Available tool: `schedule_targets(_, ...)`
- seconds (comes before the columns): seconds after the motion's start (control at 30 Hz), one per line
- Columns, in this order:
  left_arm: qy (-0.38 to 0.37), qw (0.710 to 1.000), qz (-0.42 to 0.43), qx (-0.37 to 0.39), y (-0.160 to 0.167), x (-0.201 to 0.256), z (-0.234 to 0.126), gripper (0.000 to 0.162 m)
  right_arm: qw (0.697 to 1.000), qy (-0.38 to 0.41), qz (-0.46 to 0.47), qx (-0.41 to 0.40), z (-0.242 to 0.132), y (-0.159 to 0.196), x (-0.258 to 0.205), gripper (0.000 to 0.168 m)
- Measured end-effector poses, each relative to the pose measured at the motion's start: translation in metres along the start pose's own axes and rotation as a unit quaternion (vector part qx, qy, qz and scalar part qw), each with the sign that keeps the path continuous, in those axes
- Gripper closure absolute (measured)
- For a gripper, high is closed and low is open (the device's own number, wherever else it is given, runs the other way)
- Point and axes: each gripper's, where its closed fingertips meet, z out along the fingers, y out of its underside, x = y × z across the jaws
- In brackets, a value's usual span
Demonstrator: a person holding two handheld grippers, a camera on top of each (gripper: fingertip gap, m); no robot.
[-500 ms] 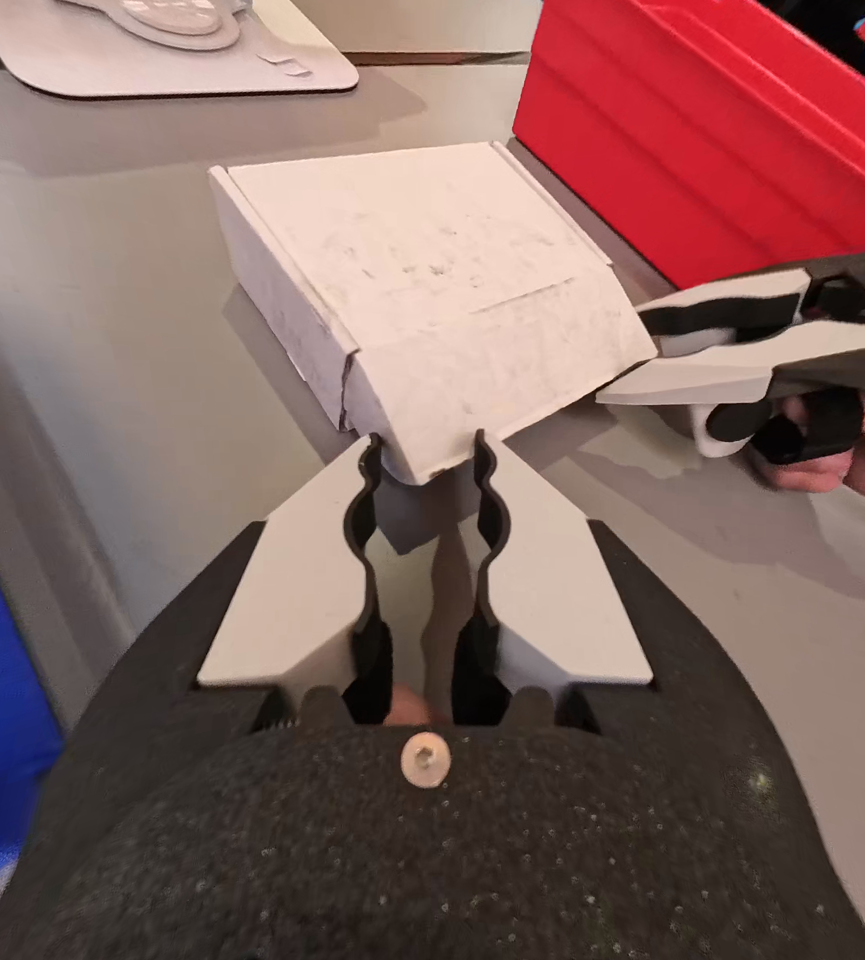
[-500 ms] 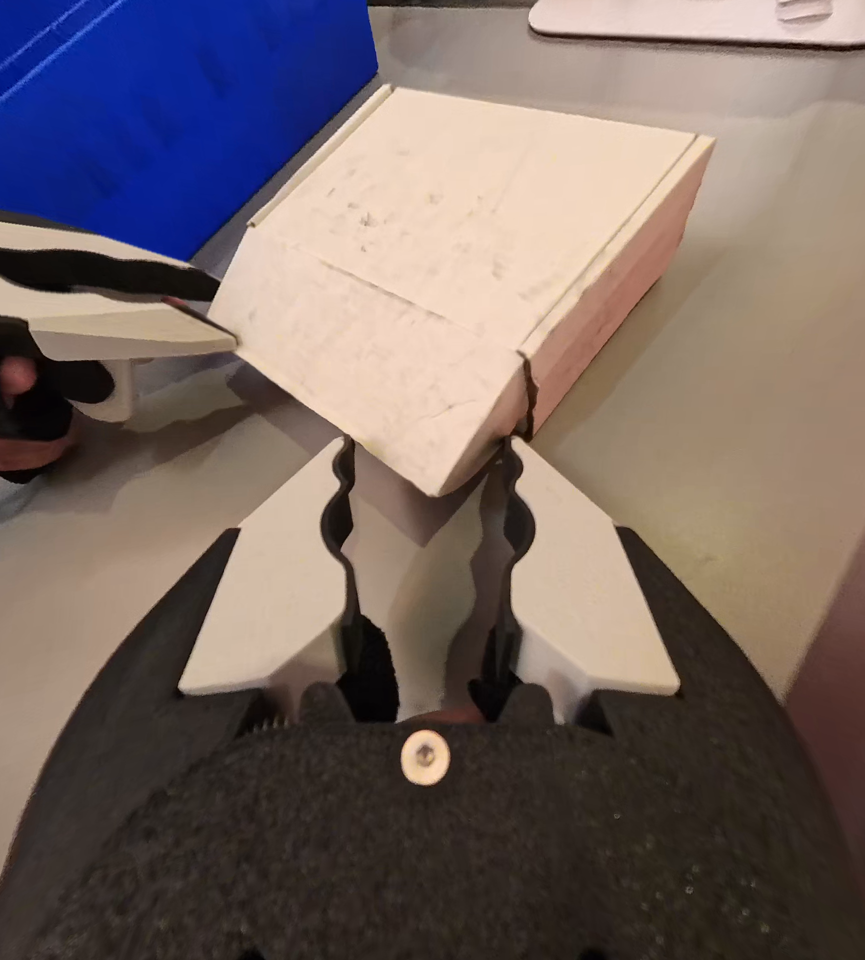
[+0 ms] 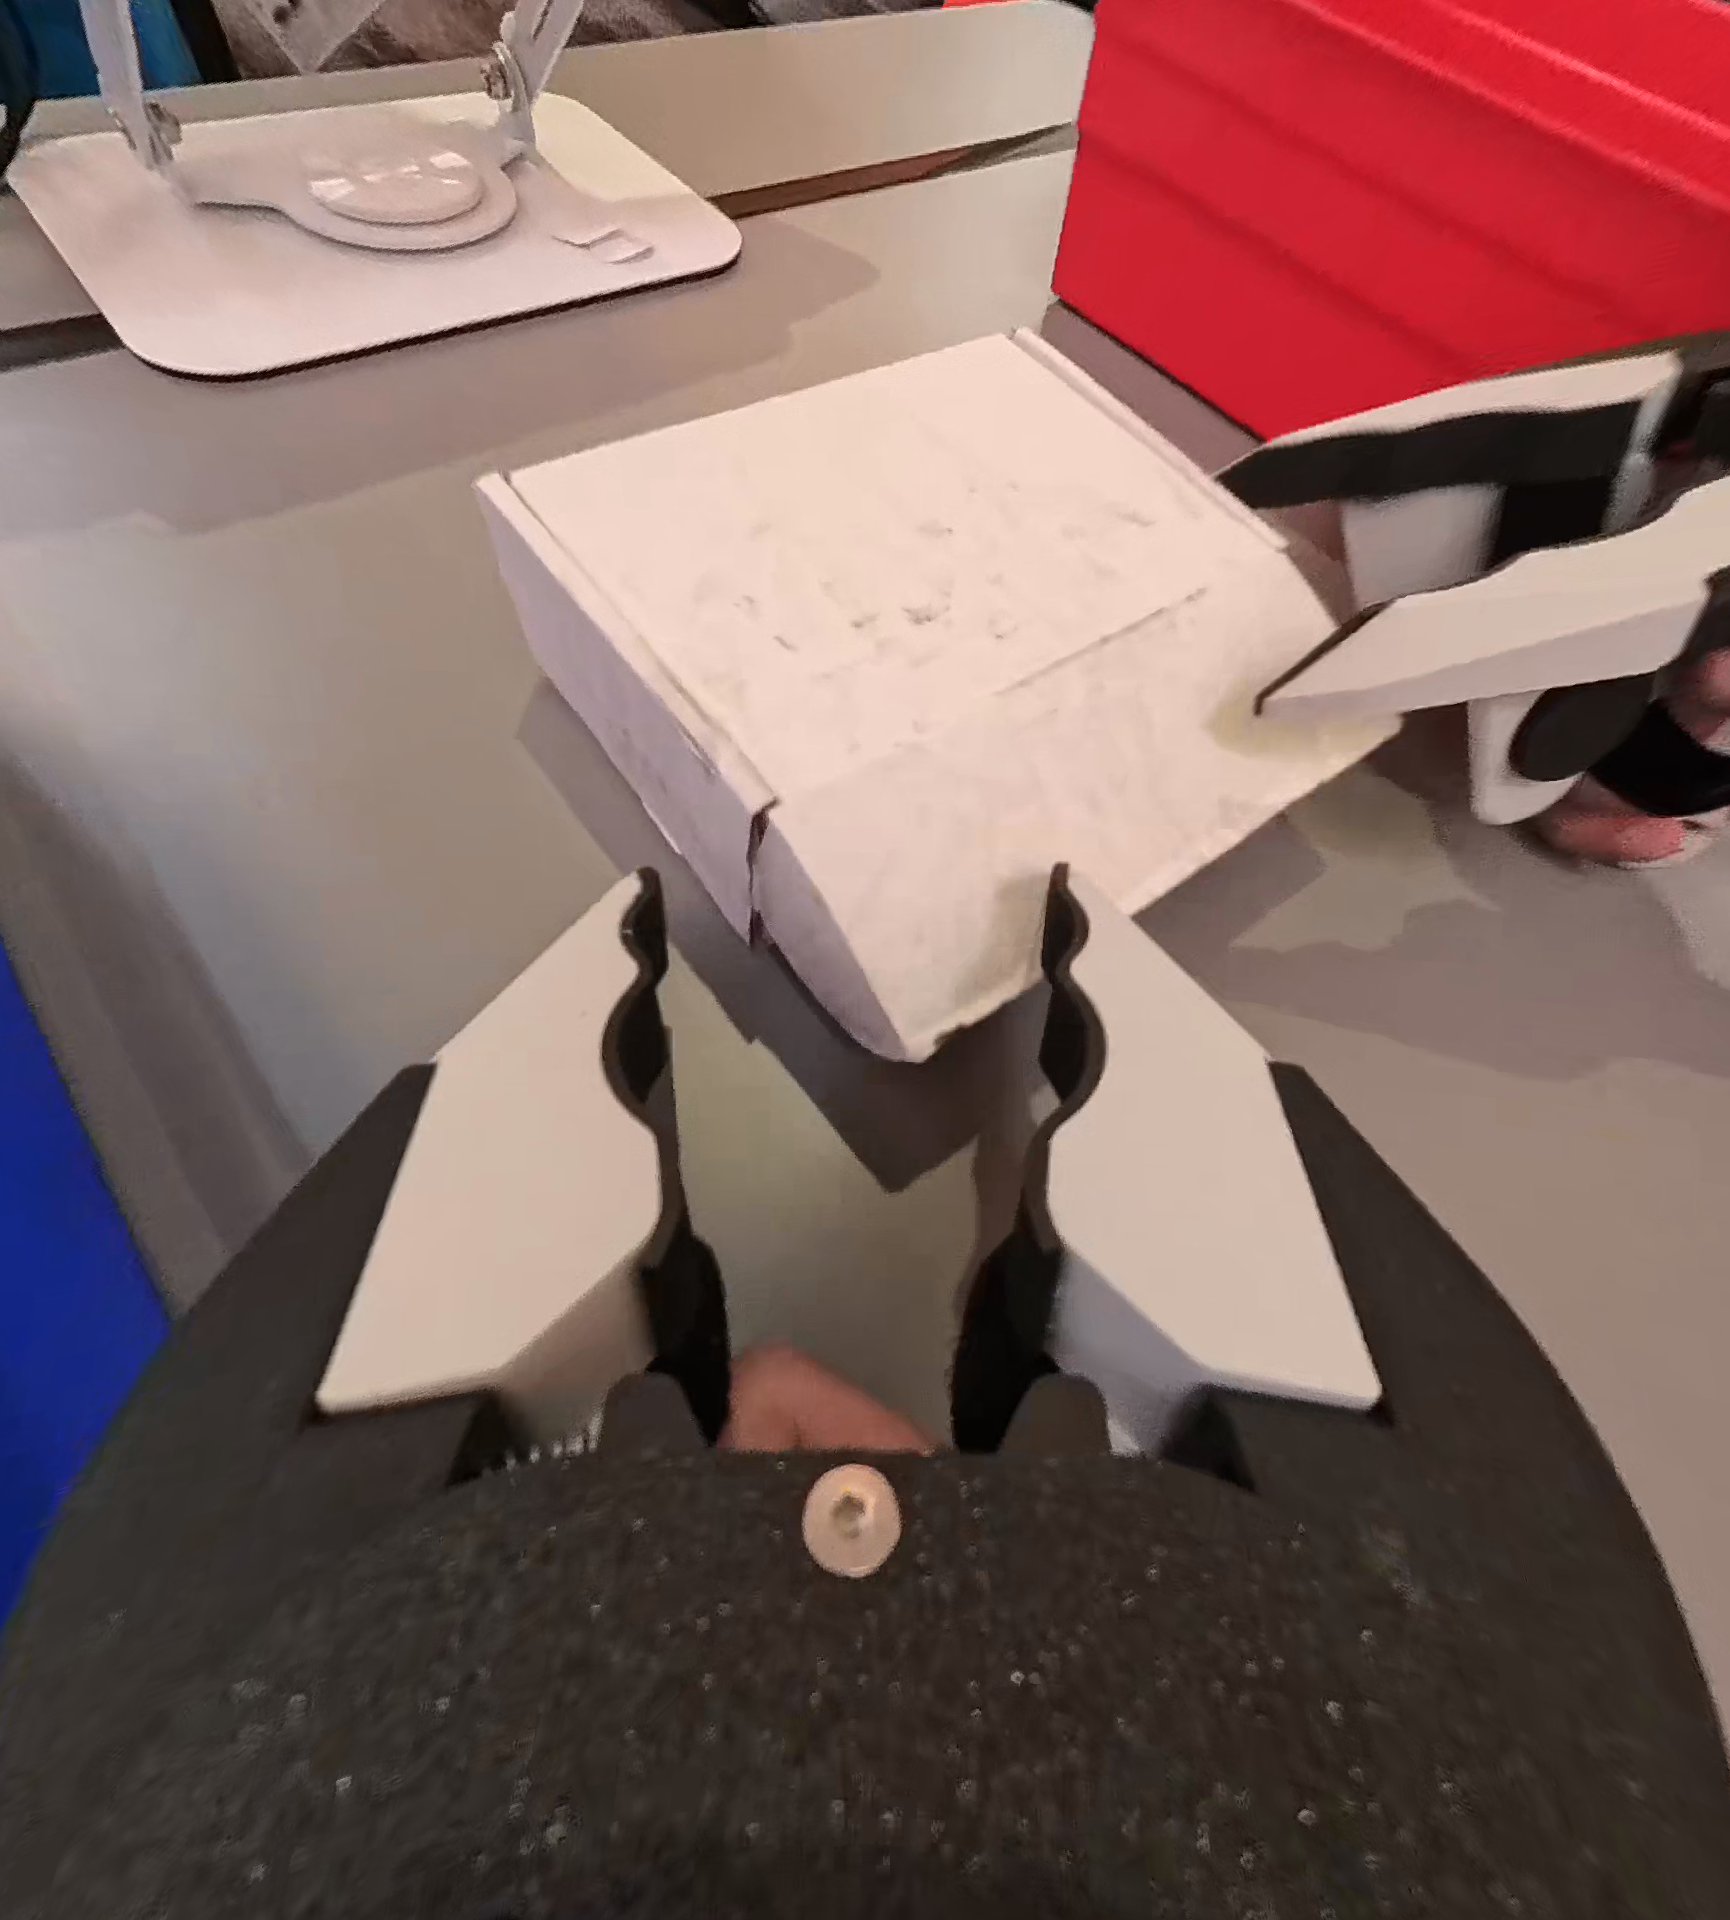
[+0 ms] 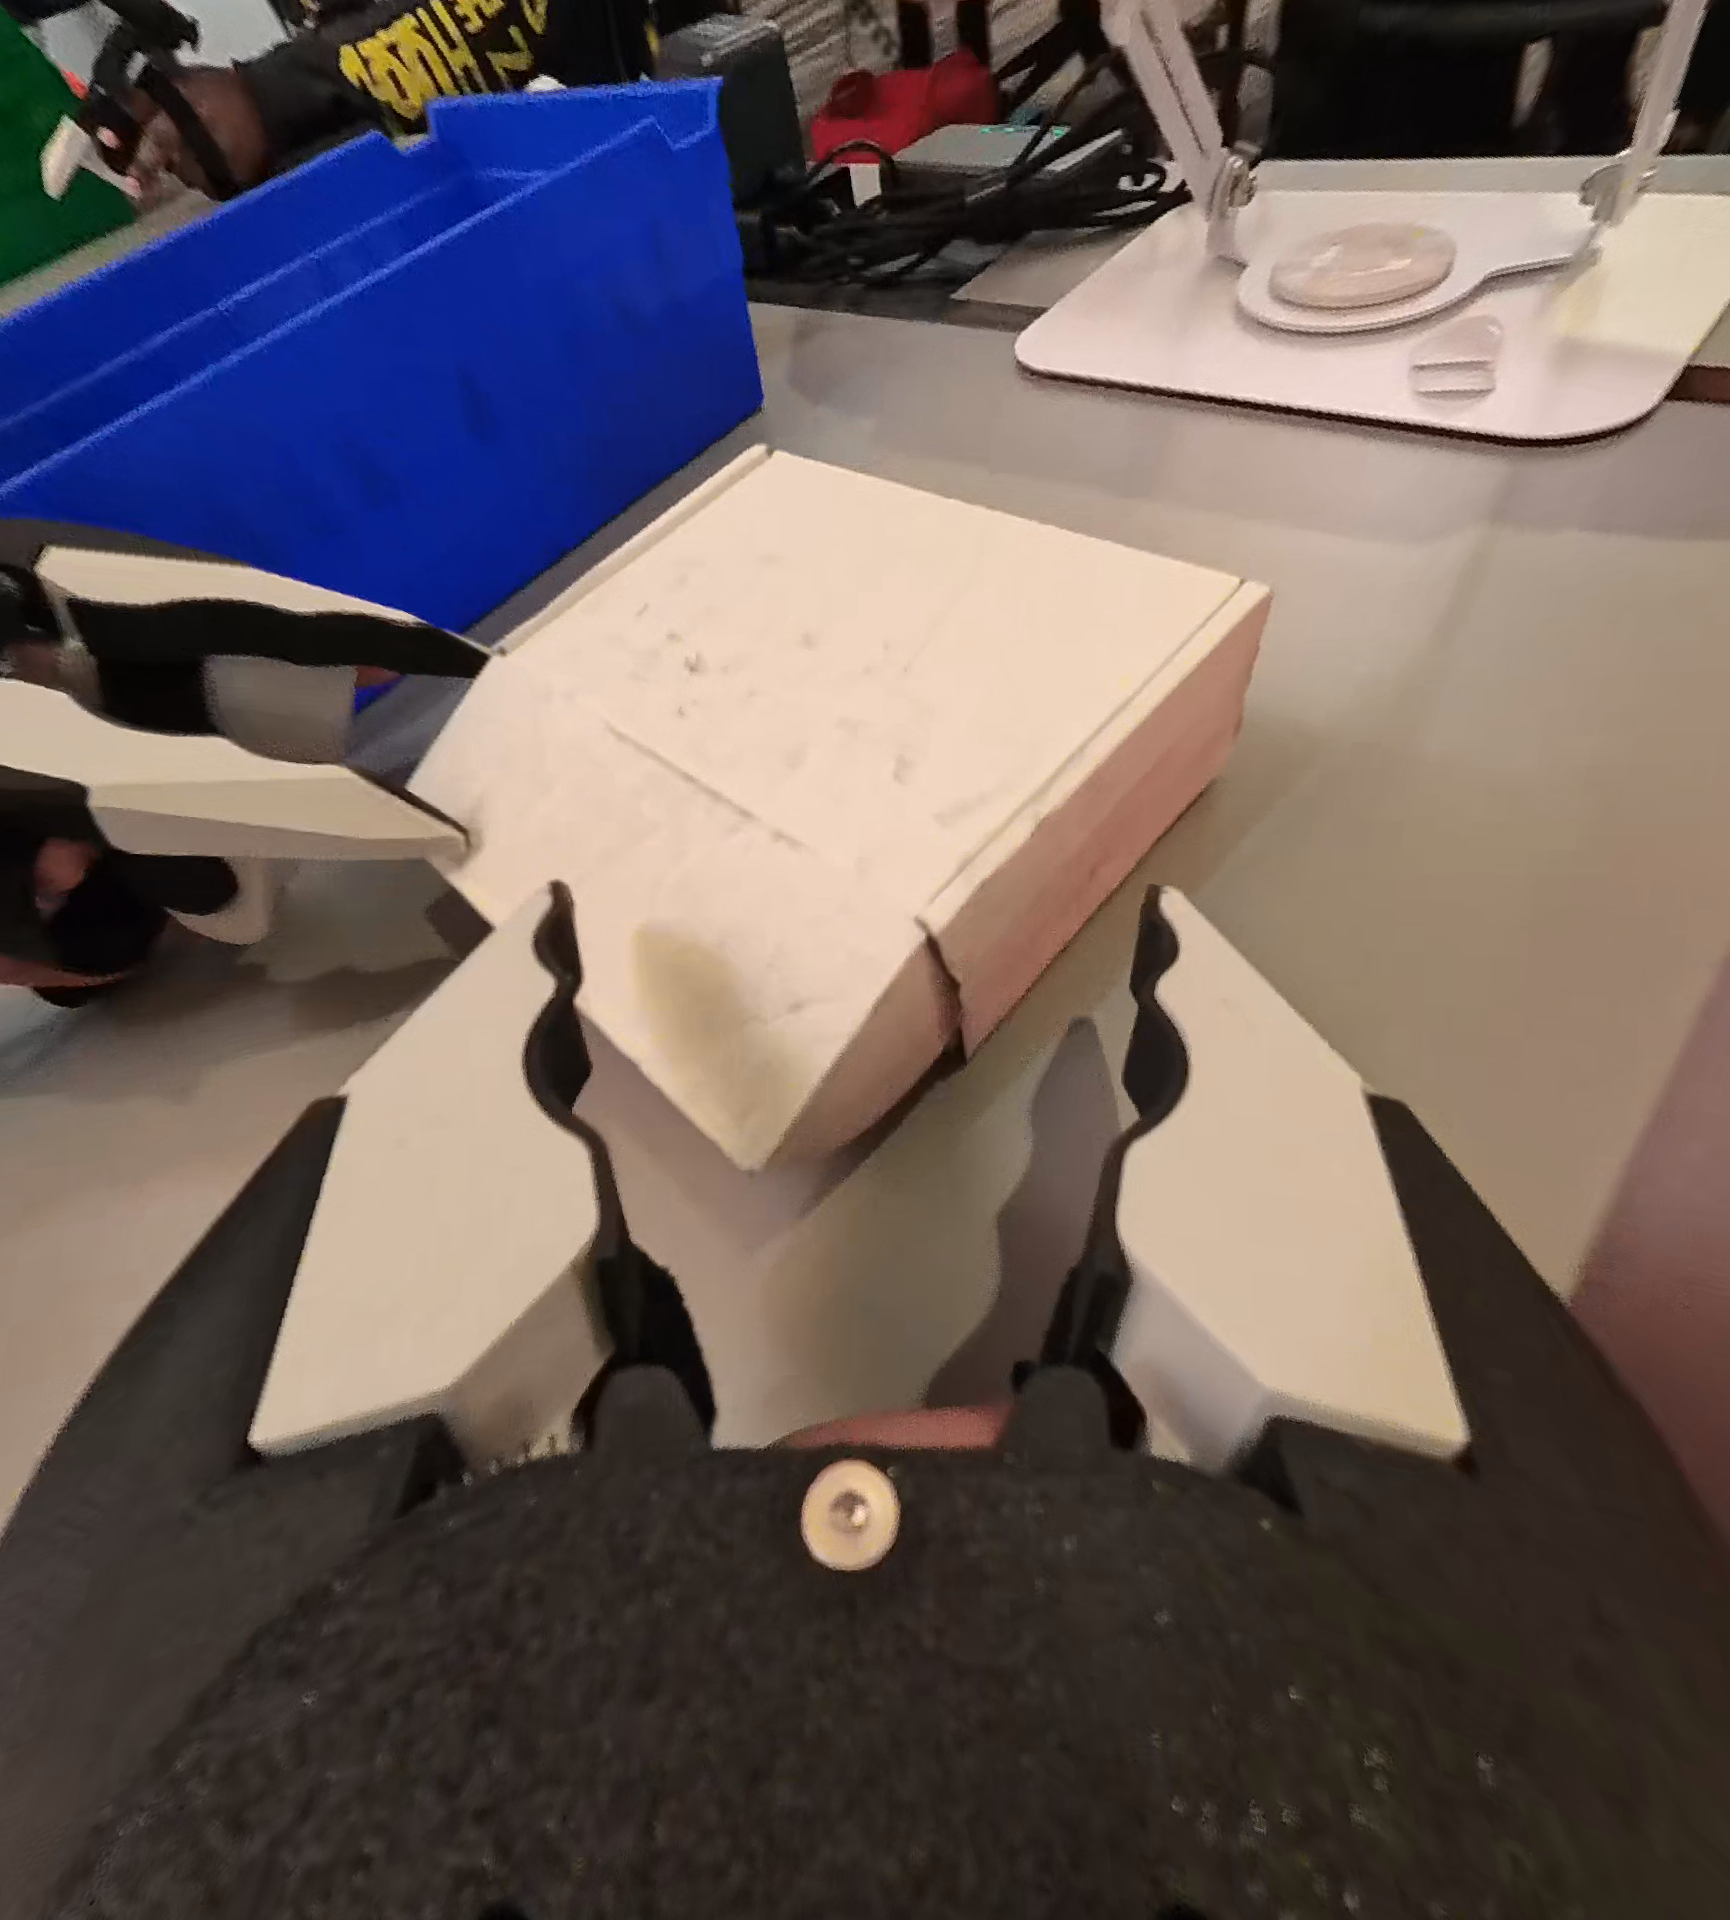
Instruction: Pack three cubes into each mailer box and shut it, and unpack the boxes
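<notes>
The white mailer box (image 3: 871,623) is lying flat on the grey table (image 3: 248,727), lid down, with its front flap (image 3: 986,862) sticking out loose over the near edge instead of being tucked in. The box is sitting between the blue bin (image 4: 373,374) on one side and the red bin (image 3: 1412,197) on the other, and a white stand base (image 4: 1401,312) is resting well beyond the box's far edge.

The flap is the part the next move is likely turning on. Its free edge is running crosswise, from one gripper to the other, so each gripper is facing one end of it. The left gripper (image 3: 845,904) is hovering just in front of the flap's left corner, its jaws standing apart and holding nothing; the corner is poking between the fingertips without being pinched. The right gripper (image 4: 856,914) is doing the same at the flap's other corner, jaws spread wider and empty, and in the left wrist view its lower finger (image 3: 1463,644) is appearing to rest on the flap's top face near that end.

Both grippers are about equally near the box, one at each front corner. Whether the flap is about to be pushed in to shut the box or lifted to open it cannot be told, and no cubes are showing.
</notes>
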Motion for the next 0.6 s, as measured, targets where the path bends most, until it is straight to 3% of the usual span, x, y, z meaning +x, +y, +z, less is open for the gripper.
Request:
schedule_targets(0.1,0.021,0.999,-0.026,-0.009,-0.002,0.002,0.009,0.095,0.999,-0.027,0.018,-0.025,0.012,0.002,0.003,0.065)
schedule_targets(0.13,0.033,0.999,-0.037,-0.012,-0.002,0.003,0.012,0.104,0.998,-0.041,0.024,-0.042,0.015,0.006,0.001,0.07)
schedule_targets(0.3,0.037,0.996,-0.076,-0.008,-0.005,-0.004,0.013,0.113,0.997,-0.03,0.026,-0.068,0.023,0.012,0.003,0.077)
schedule_targets(0.6,0.039,0.998,-0.046,-0.03,-0.003,0.005,-0.001,0.118,0.993,-0.018,0.01,-0.12,0.015,0.018,-0.005,0.081)
